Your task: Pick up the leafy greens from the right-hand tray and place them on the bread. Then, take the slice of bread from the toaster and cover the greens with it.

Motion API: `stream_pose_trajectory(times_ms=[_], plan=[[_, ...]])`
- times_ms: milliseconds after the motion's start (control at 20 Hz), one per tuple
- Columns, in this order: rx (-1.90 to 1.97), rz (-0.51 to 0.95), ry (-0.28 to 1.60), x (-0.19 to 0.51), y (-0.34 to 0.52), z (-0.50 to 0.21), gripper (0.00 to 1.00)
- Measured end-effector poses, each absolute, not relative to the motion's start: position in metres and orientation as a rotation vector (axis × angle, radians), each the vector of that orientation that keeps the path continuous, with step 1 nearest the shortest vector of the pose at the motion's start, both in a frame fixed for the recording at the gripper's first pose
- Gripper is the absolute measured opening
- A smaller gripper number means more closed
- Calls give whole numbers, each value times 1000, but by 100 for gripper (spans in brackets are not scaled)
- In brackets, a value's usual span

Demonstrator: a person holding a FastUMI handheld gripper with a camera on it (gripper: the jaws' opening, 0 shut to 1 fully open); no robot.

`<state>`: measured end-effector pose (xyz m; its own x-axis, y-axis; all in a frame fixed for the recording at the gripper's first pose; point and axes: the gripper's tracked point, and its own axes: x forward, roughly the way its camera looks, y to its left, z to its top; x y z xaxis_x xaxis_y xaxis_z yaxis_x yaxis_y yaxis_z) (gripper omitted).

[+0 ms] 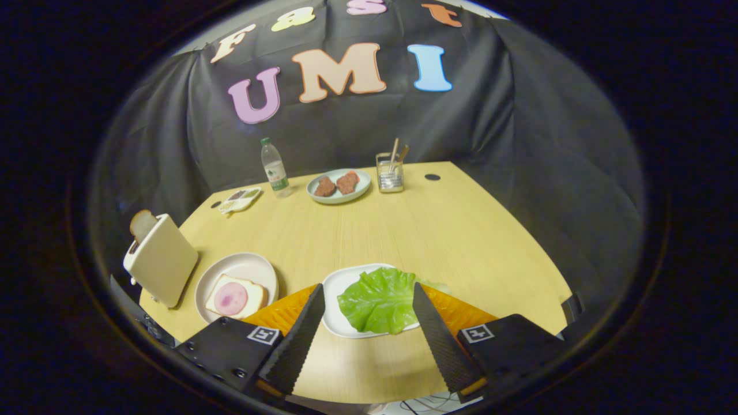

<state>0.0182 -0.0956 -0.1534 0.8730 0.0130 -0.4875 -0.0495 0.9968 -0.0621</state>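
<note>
Handheld gripper (366, 331): two long tapering fingers (297, 343) with serrated inner edges, spread apart, mounted on dark blocks bearing screws and one square white-bordered marker each.

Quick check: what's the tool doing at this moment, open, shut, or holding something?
Tool: open, holding nothing; its fingers stand wide apart either side of the leafy greens on the white tray, not pressing on them.
</note>
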Motion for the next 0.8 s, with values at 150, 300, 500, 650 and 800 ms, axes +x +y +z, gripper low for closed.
stream_pose_trajectory(times_ms=[150,300,500,650,800], plan=[[-71,34,569,27,-115,-167,98],[-58,24,633,38,-138,-182,98],[-58,11,688,60,-165,-195,97],[-31,23,730,75,-174,-208,97],[-10,34,769,86,-181,-223,97]])
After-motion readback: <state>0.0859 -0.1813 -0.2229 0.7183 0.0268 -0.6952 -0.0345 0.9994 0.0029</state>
